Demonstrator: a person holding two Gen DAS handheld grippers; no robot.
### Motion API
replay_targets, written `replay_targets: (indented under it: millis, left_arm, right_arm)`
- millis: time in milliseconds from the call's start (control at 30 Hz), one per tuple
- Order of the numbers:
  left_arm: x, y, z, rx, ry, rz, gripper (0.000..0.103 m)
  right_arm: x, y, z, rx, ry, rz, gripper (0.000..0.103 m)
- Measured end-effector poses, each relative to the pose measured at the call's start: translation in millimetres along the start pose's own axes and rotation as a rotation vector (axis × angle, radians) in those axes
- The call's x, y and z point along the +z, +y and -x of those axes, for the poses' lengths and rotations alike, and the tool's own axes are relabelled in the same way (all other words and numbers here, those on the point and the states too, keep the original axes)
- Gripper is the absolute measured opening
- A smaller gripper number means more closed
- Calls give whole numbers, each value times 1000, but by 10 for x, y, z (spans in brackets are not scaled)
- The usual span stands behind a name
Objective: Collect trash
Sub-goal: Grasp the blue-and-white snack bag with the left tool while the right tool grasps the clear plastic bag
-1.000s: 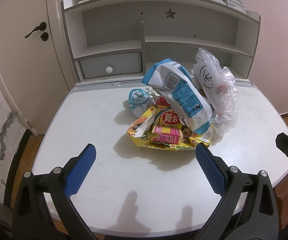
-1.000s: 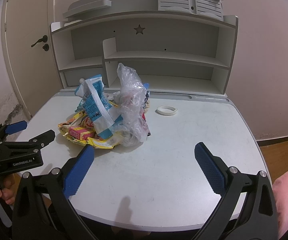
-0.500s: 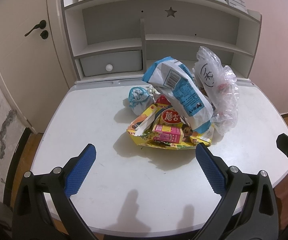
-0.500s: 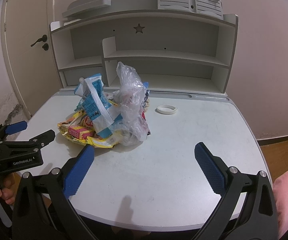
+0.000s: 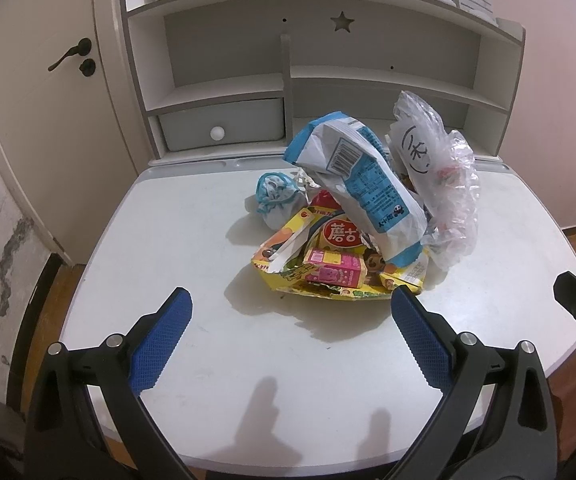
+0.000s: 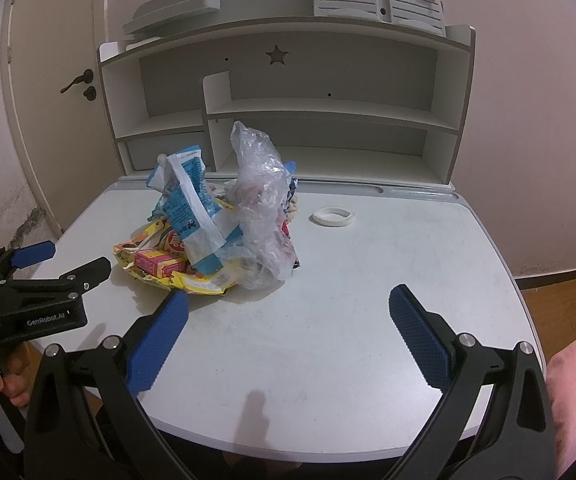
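Observation:
A heap of trash lies mid-desk: a blue and white snack bag (image 5: 364, 184) leaning on a clear crumpled plastic bag (image 5: 440, 184), a yellow wrapper (image 5: 328, 284) with a pink box (image 5: 336, 272) on it, and a small blue-white wad (image 5: 273, 200) to the left. The heap also shows in the right wrist view, with the snack bag (image 6: 187, 204) and the plastic bag (image 6: 263, 216). My left gripper (image 5: 290, 336) is open and empty, just short of the heap. My right gripper (image 6: 288, 336) is open and empty, to the right of the heap.
A white tape ring (image 6: 334, 216) lies on the white desk (image 6: 368, 280) right of the heap. A white shelf unit (image 5: 328, 80) with a drawer (image 5: 223, 128) stands at the desk's back. A door (image 5: 47, 80) is at the left.
The left gripper has crept slightly closer to the heap. The right gripper has barely moved. Both stay open.

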State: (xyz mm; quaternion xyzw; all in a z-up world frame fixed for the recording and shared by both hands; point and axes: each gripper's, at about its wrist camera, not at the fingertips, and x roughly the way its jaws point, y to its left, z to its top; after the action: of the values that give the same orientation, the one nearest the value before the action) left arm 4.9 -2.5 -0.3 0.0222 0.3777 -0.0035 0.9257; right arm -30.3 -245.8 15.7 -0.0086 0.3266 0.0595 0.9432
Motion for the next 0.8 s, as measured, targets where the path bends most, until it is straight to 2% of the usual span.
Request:
replay_targets:
  millis: [167, 400, 600, 667, 733, 767, 800]
  left_arm:
    - [121, -66, -134, -36, 31, 22, 97]
    - [503, -351, -583, -102, 90, 53, 97]
    - [667, -454, -898, -126, 126, 88, 97]
    - [702, -463, -915, -127, 115, 84, 96]
    - [728, -469, -959, -129, 109, 75, 86]
    - [733, -452, -982, -144, 114, 81, 66]
    - [727, -418, -1022, -188, 136, 96, 57]
  right_arm:
    - [-7, -45, -48, 3, 9, -7, 97]
    - [-21, -192, -133, -10, 26, -31, 97]
    - [-19, -325, -228, -26, 42, -52, 97]
    - [4, -340, -271, -24, 47, -53, 97]
    - [56, -334, -317, -2, 50, -59, 97]
    - [77, -330, -332, 10, 49, -61, 97]
    - [111, -313, -356, 25, 48, -62, 97]
